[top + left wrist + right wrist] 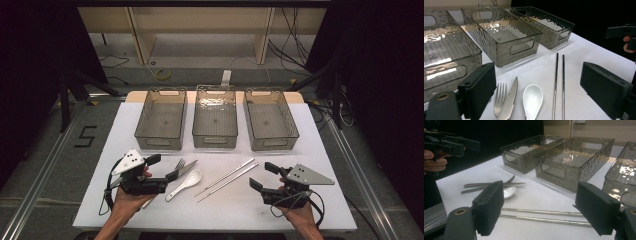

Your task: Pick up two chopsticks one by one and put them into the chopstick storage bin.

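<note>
Cutlery sits in a row on the white table (310,150), in front of three clear bins (215,120): fork (179,164), knife (186,169), white spoon (186,183), then two metal chopsticks (227,179). Left gripper (162,167) hovers right by the fork and knife, jaws wide apart, nothing held. Right gripper (264,176) is just past the chopsticks, also gaping and empty-handed.

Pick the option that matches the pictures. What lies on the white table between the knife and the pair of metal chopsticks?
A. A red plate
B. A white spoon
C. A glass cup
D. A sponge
B: the white spoon lies right of the knife and left of the chopsticks.
</note>
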A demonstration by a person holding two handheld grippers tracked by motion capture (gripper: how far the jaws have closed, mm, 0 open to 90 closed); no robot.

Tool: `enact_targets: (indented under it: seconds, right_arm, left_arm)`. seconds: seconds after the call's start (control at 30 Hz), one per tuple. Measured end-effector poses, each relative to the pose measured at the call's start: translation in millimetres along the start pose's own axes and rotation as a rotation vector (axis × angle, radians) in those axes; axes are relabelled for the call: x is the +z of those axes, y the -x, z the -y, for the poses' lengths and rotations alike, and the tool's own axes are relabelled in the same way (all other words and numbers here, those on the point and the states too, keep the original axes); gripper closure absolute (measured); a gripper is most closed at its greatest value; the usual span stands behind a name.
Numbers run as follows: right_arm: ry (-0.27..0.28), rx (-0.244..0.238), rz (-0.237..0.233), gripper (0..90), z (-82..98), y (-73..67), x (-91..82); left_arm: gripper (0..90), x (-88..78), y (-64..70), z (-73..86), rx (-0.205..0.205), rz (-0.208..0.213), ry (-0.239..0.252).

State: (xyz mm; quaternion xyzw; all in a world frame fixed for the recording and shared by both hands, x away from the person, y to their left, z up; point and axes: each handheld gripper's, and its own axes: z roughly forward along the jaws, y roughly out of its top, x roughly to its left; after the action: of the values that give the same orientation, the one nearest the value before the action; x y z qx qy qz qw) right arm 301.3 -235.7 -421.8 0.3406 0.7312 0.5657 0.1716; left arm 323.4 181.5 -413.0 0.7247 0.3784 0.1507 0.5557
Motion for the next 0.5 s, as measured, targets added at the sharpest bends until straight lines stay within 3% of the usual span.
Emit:
enact_targets:
  seconds: [0.23, 0.4, 0.5]
  right_arm:
    - [-0.014, -0.005, -0.01, 24.1, -0.2, 0.5, 1.2]
    - [-0.078, -0.038, -0.051, 24.7, -4.9, 1.8, 4.5]
    - [-0.16, -0.107, -0.075, 25.7, -13.4, 2.8, 9.8]
  left_arm:
    - [12.5, 0.0, -0.9, -0.1, 0.001, -0.003, -0.004]
    - [12.5, 0.6, -1.6, 0.1, -0.007, -0.002, -0.006]
    - [12.5, 0.7, -2.2, 0.0, -0.005, -0.003, -0.007]
